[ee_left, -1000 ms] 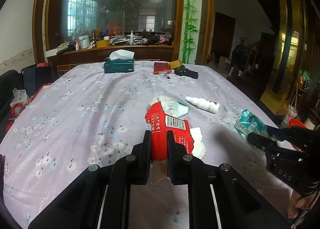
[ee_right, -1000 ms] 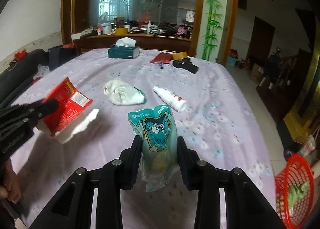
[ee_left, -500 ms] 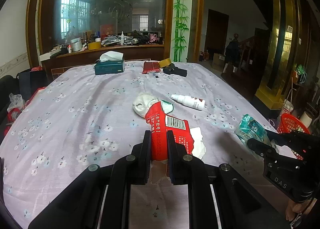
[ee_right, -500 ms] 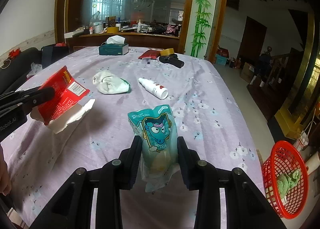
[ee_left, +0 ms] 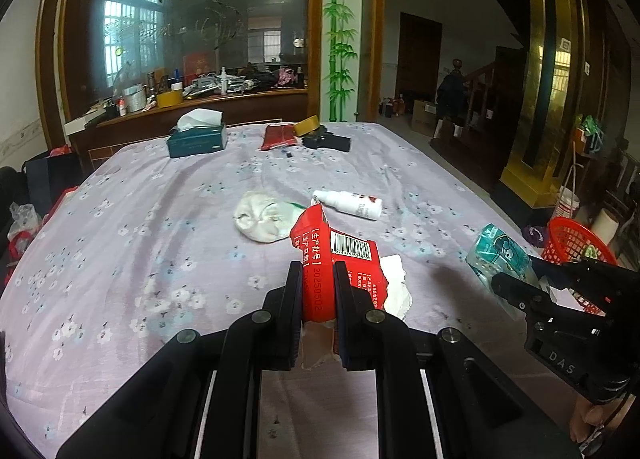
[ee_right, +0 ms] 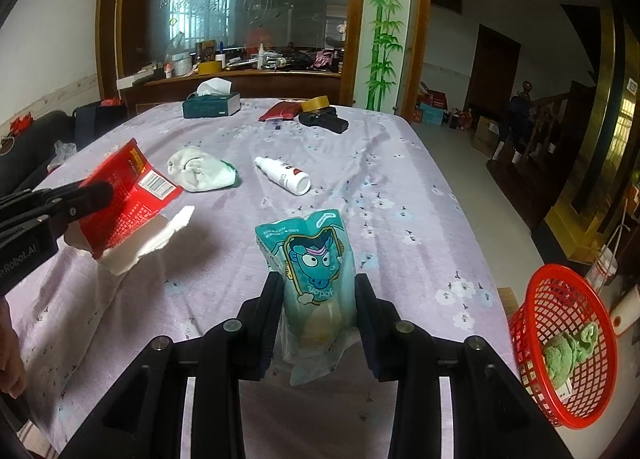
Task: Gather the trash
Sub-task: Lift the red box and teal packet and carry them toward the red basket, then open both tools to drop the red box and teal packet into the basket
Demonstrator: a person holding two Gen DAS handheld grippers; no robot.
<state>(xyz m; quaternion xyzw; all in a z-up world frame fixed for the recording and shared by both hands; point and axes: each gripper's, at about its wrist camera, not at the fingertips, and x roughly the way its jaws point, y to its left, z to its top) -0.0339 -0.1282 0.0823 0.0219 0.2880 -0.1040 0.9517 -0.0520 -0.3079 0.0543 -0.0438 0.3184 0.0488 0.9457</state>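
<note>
Red basket [ee_right: 560,343] now nearer as your left gripper [ee_left: 318,291] pinches red wrapper [ee_left: 340,259], right gripper [ee_right: 316,299] clamps teal pouch [ee_right: 312,267]; next, reach over it and release

The lower end of the red packet [ee_left: 338,259] is hidden between the jaws of the left gripper [ee_left: 318,291], and its small print is too fine to read. The red basket [ee_left: 576,243] is partly hidden behind the right gripper [ee_left: 516,287]. Items on the far counter [ee_right: 248,73] are too small to tell apart.
</note>
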